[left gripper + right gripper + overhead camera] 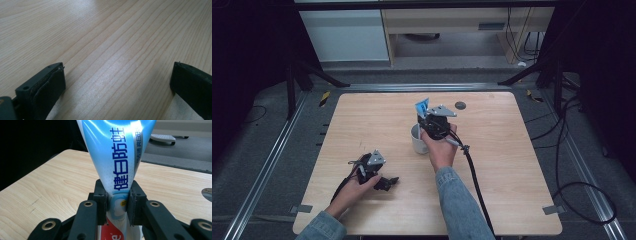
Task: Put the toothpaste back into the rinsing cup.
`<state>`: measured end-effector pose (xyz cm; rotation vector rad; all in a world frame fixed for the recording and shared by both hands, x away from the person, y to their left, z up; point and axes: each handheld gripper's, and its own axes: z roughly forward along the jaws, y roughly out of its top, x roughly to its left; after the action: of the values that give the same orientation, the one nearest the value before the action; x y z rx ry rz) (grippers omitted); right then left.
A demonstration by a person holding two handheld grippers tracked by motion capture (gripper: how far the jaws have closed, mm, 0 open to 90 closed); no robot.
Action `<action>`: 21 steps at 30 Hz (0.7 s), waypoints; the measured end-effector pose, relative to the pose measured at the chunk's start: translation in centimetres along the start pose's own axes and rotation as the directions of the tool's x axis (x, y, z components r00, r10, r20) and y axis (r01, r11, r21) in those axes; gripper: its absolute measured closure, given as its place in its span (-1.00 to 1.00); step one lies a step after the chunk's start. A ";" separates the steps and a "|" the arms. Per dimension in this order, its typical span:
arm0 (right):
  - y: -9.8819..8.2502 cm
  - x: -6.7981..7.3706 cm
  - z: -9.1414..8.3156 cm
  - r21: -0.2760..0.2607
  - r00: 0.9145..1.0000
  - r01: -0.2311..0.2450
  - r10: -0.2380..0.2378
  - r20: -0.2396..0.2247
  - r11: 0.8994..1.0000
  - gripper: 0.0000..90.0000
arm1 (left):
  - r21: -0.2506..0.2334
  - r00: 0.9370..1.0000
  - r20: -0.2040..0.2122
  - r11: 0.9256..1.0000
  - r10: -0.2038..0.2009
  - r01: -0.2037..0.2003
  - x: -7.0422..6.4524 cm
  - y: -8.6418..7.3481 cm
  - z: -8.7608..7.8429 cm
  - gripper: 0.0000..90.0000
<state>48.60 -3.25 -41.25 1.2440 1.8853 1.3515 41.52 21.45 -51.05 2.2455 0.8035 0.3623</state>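
A blue and white toothpaste tube (120, 157) stands upright between the jaws of my right gripper (117, 197), which is shut on its lower part. In the high view the tube (422, 106) sticks up above the right gripper (435, 121), right over a white cup (418, 138) near the table's middle. Whether the tube's lower end is inside the cup is hidden by the hand. My left gripper (387, 183) lies low at the front left of the table. Its jaws stand wide apart over bare wood, with one fingertip (53, 82) at the left of its own view.
The light wooden table (492, 165) has a small dark round disc (460, 105) near its far edge. A black cable (474, 175) trails from the right gripper to the front edge. Dark floor, rails and cables surround the table.
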 end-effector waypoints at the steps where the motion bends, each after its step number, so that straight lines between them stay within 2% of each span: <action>1: 0.0 0.0 0.0 0.001 1.000 0.002 -0.002 0.001 1.000 0.62 | 0.000 1.000 0.000 1.000 0.000 0.000 0.0 0.0 0.0 -1.00; 21: -0.4 0.2 0.2 0.017 1.000 -0.004 0.004 -0.012 1.000 0.62 | 0.000 1.000 0.000 1.000 0.000 0.000 0.0 0.0 0.0 -1.00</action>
<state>48.52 -3.00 -41.72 1.2511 1.9070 1.3501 41.52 21.45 -51.05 2.2455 0.8034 0.3624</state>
